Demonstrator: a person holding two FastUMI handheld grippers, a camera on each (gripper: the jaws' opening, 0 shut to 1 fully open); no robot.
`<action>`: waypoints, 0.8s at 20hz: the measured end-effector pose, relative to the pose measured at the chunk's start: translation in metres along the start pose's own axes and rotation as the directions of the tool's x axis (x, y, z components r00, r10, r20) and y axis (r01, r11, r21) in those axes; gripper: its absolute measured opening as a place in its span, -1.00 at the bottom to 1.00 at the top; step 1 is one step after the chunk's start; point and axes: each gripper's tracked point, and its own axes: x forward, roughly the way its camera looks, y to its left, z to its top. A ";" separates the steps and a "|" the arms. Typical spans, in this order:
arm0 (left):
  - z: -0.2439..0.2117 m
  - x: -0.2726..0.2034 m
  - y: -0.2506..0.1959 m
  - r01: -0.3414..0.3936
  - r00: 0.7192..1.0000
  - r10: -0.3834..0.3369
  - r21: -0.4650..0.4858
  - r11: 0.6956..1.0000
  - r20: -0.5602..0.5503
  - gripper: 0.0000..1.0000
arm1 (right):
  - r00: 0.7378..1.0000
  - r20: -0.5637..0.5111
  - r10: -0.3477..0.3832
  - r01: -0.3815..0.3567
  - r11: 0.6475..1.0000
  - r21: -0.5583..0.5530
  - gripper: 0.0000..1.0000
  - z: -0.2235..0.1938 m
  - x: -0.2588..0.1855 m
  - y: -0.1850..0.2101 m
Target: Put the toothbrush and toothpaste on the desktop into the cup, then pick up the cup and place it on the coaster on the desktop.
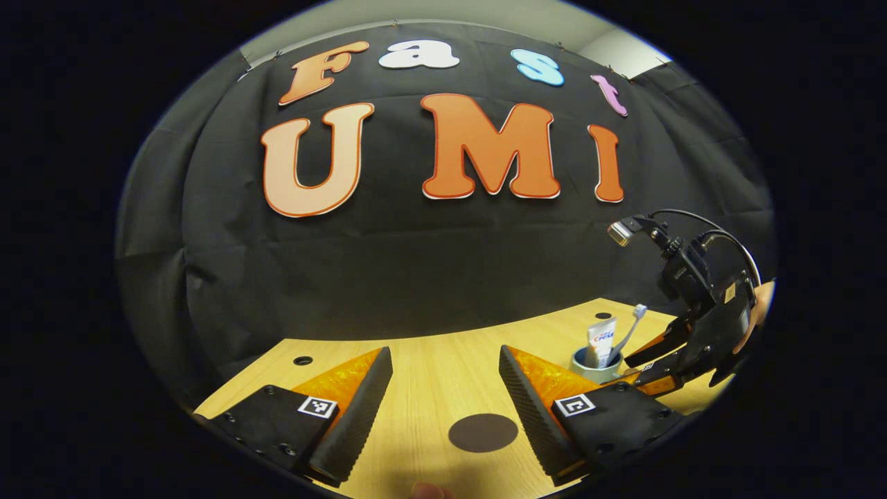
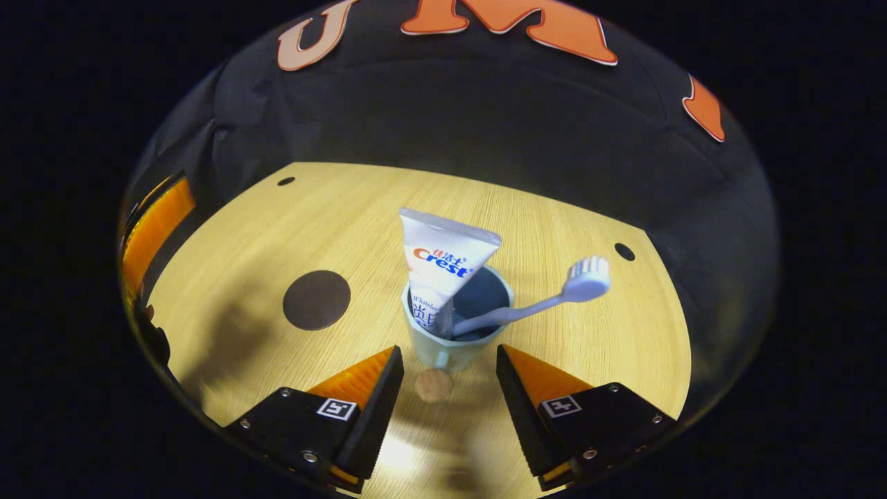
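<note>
Nearest the lens in the right gripper view, the right gripper (image 2: 443, 388) has its two fingers spread wide, pinching nothing, with the foot of the cup just ahead of the gap between them. Beneath everything runs the wooden desktop (image 2: 596, 346), pale and grained, with small dark holes near its far corners. Against it the left gripper (image 1: 443, 395) hovers low in the left gripper view, its fingers likewise spread apart and empty, the bare wood showing between them.

Farther off in that same view, the right gripper appears at the right edge with a hand (image 1: 759, 308) behind it, its fingers reaching toward the cup.

Next in size, the cup (image 2: 450, 343) stands upright on the desktop, pale blue-green with a darker inside. Well to its left lies the coaster (image 2: 316, 299), a flat dark disc, apart from the cup; in the left gripper view it sits just ahead of the left gripper's fingers.

Inside the cup, the toothpaste (image 2: 443, 267) tube stands with its flat crimped end up, and the toothbrush (image 2: 547, 298) leans out to the right, bristle head beyond the rim.
</note>
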 end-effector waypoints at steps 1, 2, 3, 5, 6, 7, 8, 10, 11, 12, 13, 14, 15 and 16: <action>-0.001 -0.001 0.002 -0.002 1.000 0.002 -0.002 1.000 -0.002 0.96 | 1.000 -0.022 -0.001 0.001 1.000 0.000 0.62 -0.003 0.006 -0.001; -0.001 -0.002 0.003 0.000 1.000 0.000 -0.007 1.000 -0.003 0.96 | 0.999 -0.042 -0.007 0.008 1.000 0.009 0.60 -0.004 0.011 -0.002; -0.004 -0.002 0.005 -0.001 1.000 0.001 -0.013 1.000 -0.005 0.96 | 0.997 -0.077 -0.011 0.012 1.000 0.019 0.59 -0.007 0.014 -0.003; -0.011 -0.001 0.008 -0.002 1.000 0.002 -0.025 1.000 -0.015 0.96 | 0.992 -0.123 -0.001 0.007 0.999 0.045 0.46 -0.010 0.019 -0.001; -0.014 -0.001 0.010 -0.003 1.000 0.002 -0.032 0.999 -0.022 0.96 | 0.991 -0.134 0.001 0.006 0.999 0.048 0.43 -0.010 0.020 -0.001; -0.016 -0.001 0.011 -0.004 1.000 0.003 -0.038 0.999 -0.026 0.96 | 0.990 -0.140 -0.002 0.009 0.999 0.049 0.29 -0.011 0.019 -0.001; -0.018 0.000 0.013 -0.005 1.000 0.004 -0.043 0.999 -0.031 0.96 | 0.989 -0.147 -0.005 0.012 0.999 0.048 0.37 -0.010 0.017 -0.001; -0.025 0.001 0.016 -0.007 0.999 0.005 -0.055 0.998 -0.043 0.96 | 0.987 -0.161 -0.011 0.019 0.998 0.051 0.30 -0.013 0.017 0.000; -0.028 0.001 0.016 -0.006 0.999 0.003 -0.060 0.998 -0.049 0.96 | 0.985 -0.171 -0.009 0.020 0.998 0.059 0.13 -0.015 0.016 0.001; -0.030 0.001 0.018 -0.006 0.998 0.003 -0.065 0.998 -0.055 0.96 | 0.983 -0.184 0.001 0.012 0.997 0.073 -0.09 -0.017 0.016 0.003; -0.033 0.001 0.020 -0.008 0.998 0.004 -0.068 0.998 -0.059 0.96 | 0.981 -0.193 0.009 0.009 0.996 0.091 -0.29 -0.016 0.016 0.003; -0.034 0.000 0.023 -0.015 0.998 0.010 -0.068 0.998 -0.062 0.96 | 0.983 -0.184 0.016 0.003 0.995 0.102 -0.41 -0.011 0.014 0.005; -0.035 0.000 0.026 -0.024 0.998 0.020 -0.066 0.998 -0.062 0.96 | 0.983 -0.181 0.022 -0.002 0.994 0.109 -0.45 -0.013 0.015 0.003; -0.034 0.000 0.029 -0.030 0.998 0.026 -0.064 0.998 -0.062 0.96 | 0.984 -0.176 0.020 -0.001 0.994 0.108 -0.46 -0.010 0.012 0.002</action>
